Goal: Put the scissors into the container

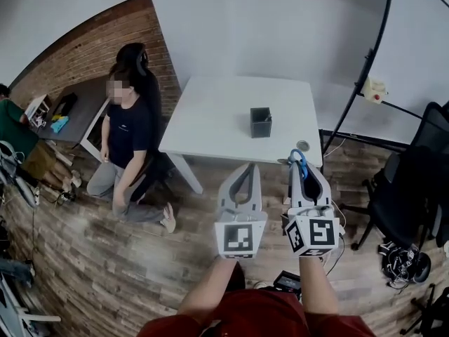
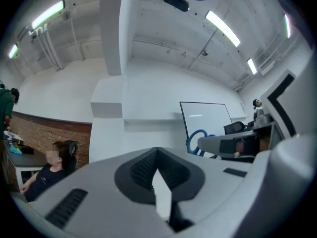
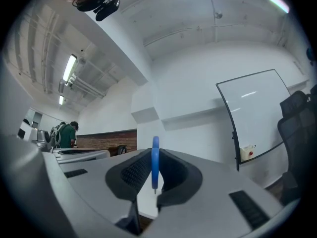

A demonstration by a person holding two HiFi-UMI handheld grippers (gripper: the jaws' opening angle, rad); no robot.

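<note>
a big white table (image 1: pixel 210 111) stands on a wood floor. a person (image 1: pixel 126 135) sits on the floor to its left. two tongs are held up near the table's close edge. the left gripper (image 2: pixel 157 151) has its jaws pressed together with nothing in them. the right gripper (image 1: pixel 304 166) is clamped on blue scissors (image 3: pixel 155 158), which stick up. the small dark container (image 1: pixel 260 122) sits on the table, well apart from them.

scissors (image 1: pixel 299 161): blades hidden in right claw (image 1: pixel 306 166) | container (image 1: pixel 261 122): inside unseen
</note>
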